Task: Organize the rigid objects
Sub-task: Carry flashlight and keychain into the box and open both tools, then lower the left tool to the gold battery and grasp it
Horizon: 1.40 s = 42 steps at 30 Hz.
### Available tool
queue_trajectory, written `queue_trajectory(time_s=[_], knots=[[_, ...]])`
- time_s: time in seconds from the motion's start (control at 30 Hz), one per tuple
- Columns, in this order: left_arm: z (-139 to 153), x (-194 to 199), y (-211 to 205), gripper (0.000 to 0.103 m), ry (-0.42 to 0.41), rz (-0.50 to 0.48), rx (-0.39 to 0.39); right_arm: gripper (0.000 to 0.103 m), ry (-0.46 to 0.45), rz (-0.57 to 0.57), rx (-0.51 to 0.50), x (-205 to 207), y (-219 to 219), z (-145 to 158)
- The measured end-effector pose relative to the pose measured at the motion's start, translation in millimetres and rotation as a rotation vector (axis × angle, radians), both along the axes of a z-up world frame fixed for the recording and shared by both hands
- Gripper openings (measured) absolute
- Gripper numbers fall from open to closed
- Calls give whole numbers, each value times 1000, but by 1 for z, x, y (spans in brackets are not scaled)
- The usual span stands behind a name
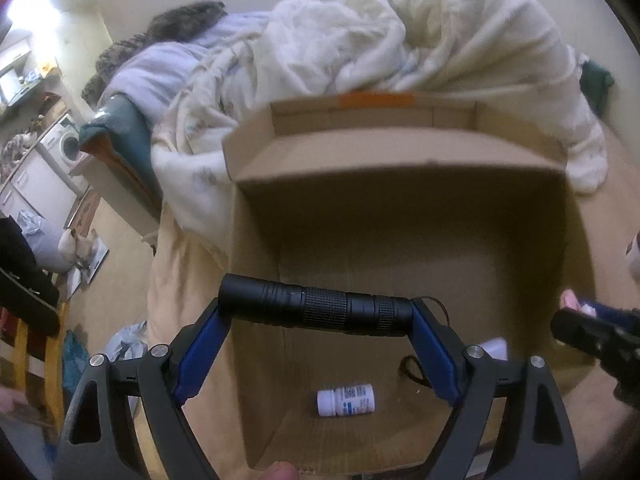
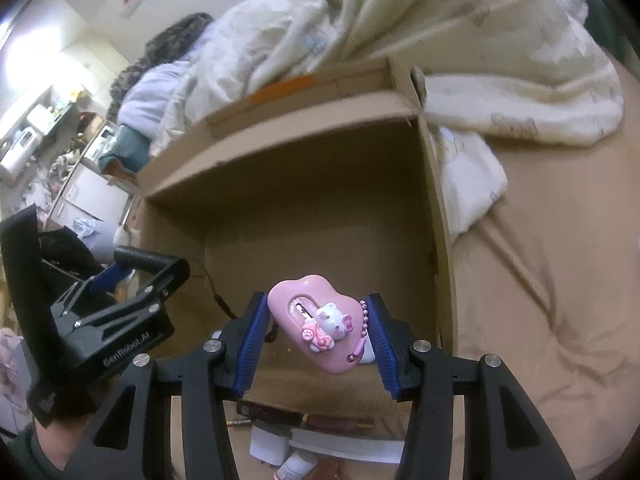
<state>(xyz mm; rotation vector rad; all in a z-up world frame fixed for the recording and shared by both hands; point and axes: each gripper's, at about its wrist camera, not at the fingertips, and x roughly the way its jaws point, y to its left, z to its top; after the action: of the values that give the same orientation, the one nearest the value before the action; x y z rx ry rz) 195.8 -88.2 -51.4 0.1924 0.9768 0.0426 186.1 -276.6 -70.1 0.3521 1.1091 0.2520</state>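
An open cardboard box [image 1: 400,184] [image 2: 304,148] stands on the bed. My left gripper [image 1: 316,312] is shut on a black flashlight [image 1: 316,306], held lengthwise between its blue pads above the box's near left corner. On the box floor lies a white pill bottle [image 1: 346,399] beside a dark cord [image 1: 412,368]. My right gripper [image 2: 318,326] is shut on a pink cat-figure case [image 2: 316,322] with a bead chain, over the box's near edge. The left gripper [image 2: 132,276] shows at the left in the right wrist view, and the right gripper's black body [image 1: 592,340] at the right edge in the left wrist view.
A rumpled cream duvet [image 1: 400,40] lies behind and to the right of the box on a tan sheet [image 2: 540,280]. Below the right gripper lie a dark brown case [image 2: 280,414], white paper [image 2: 340,446] and a small bottle [image 2: 296,466]. A cluttered floor and a washing machine [image 1: 66,146] are at far left.
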Motion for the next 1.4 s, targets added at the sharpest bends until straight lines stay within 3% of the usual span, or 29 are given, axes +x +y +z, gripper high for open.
queue_trajectory(time_s=[0.17,0.33,0.43,0.53,0.67,0.9,0.93,1.0,1.4], knots=[[-10,-4,-6,86,2,-34,62,52,54,-1,1,2,2,-11],[-20,-3,-3,87,68,-27,19,53,47,5,3,1,3,-8],[-18,-7,1,87,49,-9,-6,60,38,0,15,1,1,-3],[-13,-12,-3,100,39,-12,-5,65,11,9,38,2,1,5],[-4,-16,-6,100,30,10,28,74,-5,-2,32,3,-1,10],[9,-23,1,100,46,46,12,78,-44,-7,21,0,-3,19],[11,-25,2,100,43,47,15,81,-43,-5,23,0,-3,19],[15,-28,4,100,39,49,23,102,-54,-4,26,-2,-4,22],[41,-66,35,100,29,72,-23,103,-117,-41,58,-49,-3,39]])
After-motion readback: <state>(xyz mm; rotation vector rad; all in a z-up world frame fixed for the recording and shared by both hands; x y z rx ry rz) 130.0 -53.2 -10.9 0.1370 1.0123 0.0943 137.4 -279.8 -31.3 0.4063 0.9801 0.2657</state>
